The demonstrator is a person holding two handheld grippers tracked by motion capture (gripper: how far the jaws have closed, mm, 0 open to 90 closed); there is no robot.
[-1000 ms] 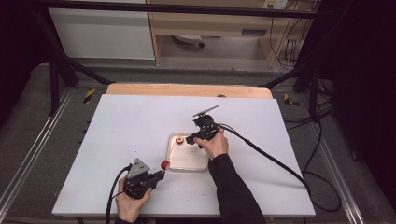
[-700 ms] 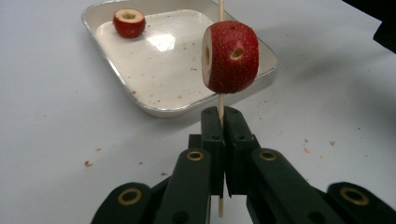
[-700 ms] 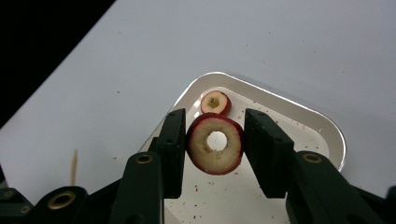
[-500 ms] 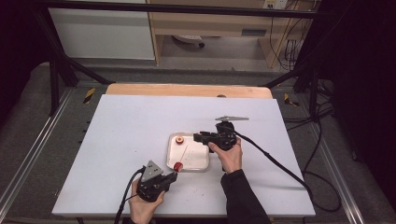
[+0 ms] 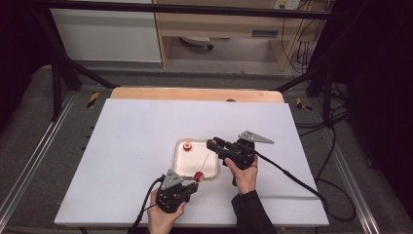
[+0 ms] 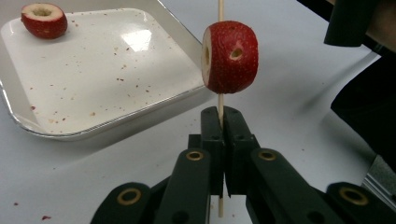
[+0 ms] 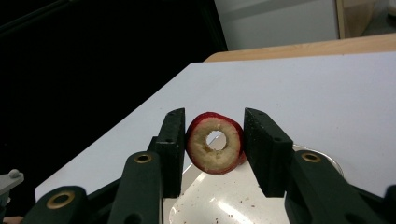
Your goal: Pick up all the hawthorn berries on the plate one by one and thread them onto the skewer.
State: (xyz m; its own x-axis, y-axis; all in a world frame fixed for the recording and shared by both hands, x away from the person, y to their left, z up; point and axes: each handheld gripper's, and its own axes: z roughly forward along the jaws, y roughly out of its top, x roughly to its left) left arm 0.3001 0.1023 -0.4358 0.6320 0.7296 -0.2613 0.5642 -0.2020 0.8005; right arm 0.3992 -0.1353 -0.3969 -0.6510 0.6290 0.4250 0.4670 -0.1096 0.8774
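Note:
My left gripper [image 5: 191,185] [image 6: 223,112] is shut on a thin wooden skewer [image 6: 220,100] that stands upright between its jaws. A cored red fruit piece [image 6: 231,58] [image 5: 198,175] is threaded on the skewer just above the jaws, at the near edge of the white tray [image 5: 195,163]. My right gripper [image 5: 211,144] [image 7: 214,122] is shut on a cored red fruit ring [image 7: 215,142], held in the air over the tray's right side with its hole facing the camera. Another red fruit piece [image 5: 187,146] [image 6: 44,19] lies in the tray's far left corner.
The tray [image 6: 93,79] [image 7: 224,205] is speckled with red crumbs and sits mid-table on a white sheet [image 5: 146,131]. A wooden table edge [image 5: 195,94] runs along the back. The right gripper's black cable [image 5: 292,178] trails off to the right.
Both grippers have moved to the right. The left one brought the skewer and its fruit up to the tray's near edge; the right one drew back over the tray's right side.

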